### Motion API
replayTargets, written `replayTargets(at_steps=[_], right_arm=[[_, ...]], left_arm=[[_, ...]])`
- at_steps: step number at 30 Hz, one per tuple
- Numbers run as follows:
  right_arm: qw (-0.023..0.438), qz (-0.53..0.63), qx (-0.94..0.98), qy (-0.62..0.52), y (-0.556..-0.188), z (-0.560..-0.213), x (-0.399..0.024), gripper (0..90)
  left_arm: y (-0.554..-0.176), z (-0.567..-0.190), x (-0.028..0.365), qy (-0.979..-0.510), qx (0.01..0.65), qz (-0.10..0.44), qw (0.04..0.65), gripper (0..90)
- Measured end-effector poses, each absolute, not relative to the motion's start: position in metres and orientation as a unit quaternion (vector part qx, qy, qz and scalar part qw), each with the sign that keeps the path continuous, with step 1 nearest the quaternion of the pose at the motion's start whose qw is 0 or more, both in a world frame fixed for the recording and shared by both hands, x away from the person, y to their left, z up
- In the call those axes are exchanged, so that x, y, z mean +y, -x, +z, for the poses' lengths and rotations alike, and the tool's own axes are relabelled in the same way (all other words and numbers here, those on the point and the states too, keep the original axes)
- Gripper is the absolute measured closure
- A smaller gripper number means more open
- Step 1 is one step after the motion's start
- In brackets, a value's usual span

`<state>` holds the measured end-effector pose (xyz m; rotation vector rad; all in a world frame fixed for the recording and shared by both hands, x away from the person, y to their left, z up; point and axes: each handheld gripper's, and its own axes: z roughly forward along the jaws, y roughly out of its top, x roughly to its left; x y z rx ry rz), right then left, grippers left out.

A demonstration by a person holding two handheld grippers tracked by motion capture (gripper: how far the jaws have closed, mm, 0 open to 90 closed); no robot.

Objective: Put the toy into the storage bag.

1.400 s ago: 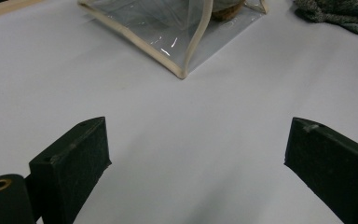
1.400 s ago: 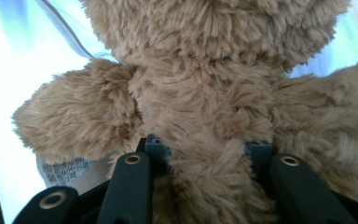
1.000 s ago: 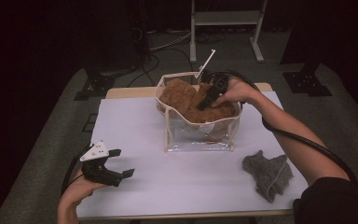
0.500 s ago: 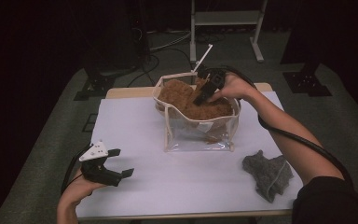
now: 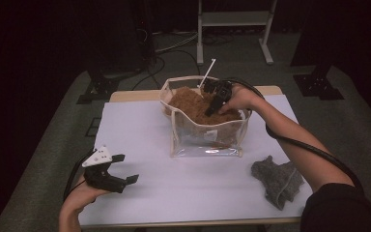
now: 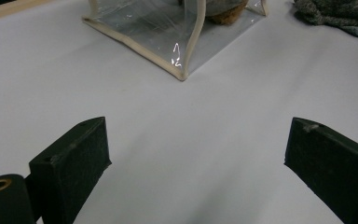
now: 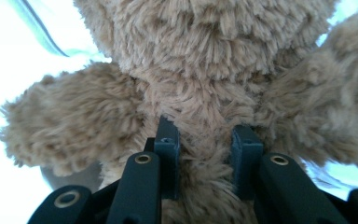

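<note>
A brown plush toy (image 5: 192,107) (image 7: 205,70) sits inside a clear plastic bag (image 5: 205,143) (image 6: 168,32) with cream edging, at the back middle of the white table (image 5: 140,125). My right gripper (image 5: 209,110) (image 7: 207,135) reaches down into the bag's open top. Its jaws have just been closing and now pinch a fold of the toy's fur between the pads. My left gripper (image 5: 127,168) (image 6: 196,149) rests near the table's front left, open, with nothing between its fingers.
A crumpled grey cloth (image 5: 276,181) (image 6: 340,14) lies at the front right of the table. A thin white stick (image 5: 206,72) pokes up from the bag's rear rim. Dark floor, cables and stand legs surround the table.
My right gripper has sunk a little deeper into the bag and its jaws have closed onto the toy's fur. The left gripper has stayed where it was.
</note>
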<state>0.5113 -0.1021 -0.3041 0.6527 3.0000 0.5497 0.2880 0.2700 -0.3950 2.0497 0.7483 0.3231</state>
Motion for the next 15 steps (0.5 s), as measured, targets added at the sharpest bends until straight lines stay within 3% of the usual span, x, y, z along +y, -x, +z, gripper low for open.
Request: replayTargets(at_steps=[4, 10, 15], right_arm=[[0.009, 0.182, 0.960, -0.211, -0.511, -0.306, -0.103, 67.1], [0.022, 0.221, 0.947, -0.230, -0.512, -0.288, -0.111, 48.2], [0.031, 0.246, 0.940, -0.236, -0.508, -0.278, -0.121, 40.8]], left_arm=[[-0.288, -0.395, 0.270, -0.830, 0.302, 0.130, 0.451, 5.6], [-0.288, -0.394, 0.269, -0.830, 0.299, 0.132, 0.453, 5.6], [-0.287, -0.394, 0.268, -0.830, 0.299, 0.132, 0.451, 5.6]])
